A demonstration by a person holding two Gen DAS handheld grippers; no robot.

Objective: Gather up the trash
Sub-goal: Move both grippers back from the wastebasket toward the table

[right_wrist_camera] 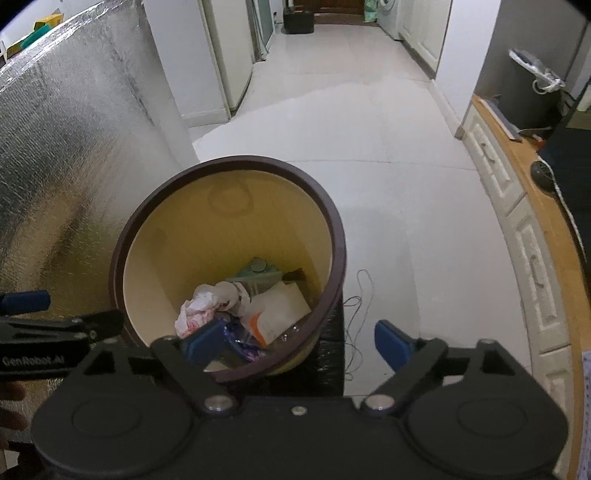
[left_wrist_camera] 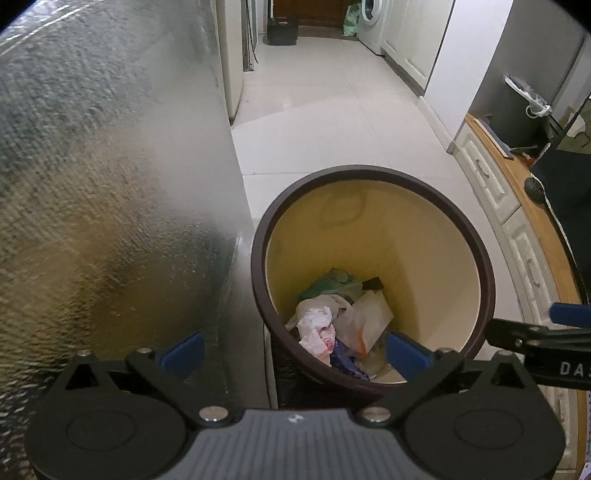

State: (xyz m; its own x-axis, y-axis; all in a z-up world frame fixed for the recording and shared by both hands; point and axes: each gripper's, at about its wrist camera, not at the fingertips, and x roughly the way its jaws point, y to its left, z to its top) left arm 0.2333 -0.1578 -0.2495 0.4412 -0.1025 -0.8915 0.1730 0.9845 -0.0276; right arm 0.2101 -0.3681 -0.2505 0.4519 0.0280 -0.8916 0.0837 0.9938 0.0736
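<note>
Cream bin (left_wrist_camera: 436, 236) with dark brown rim; blue gripper pads (left_wrist_camera: 404, 354); white floor (right_wrist_camera: 369, 122).

a home: washing machine (left_wrist_camera: 371, 22), tiled hallway (left_wrist_camera: 332, 110)

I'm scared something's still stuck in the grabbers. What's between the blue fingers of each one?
Nothing is held. In the left wrist view, the left gripper straddles the bin rim. In the right wrist view, the right gripper does too.

My bin (left_wrist_camera: 373, 177) stands on the floor (left_wrist_camera: 332, 110), the wall (left_wrist_camera: 110, 184) to its left, the cabinet (left_wrist_camera: 517, 229) to its right; trash (left_wrist_camera: 332, 317) lies inside.
</note>
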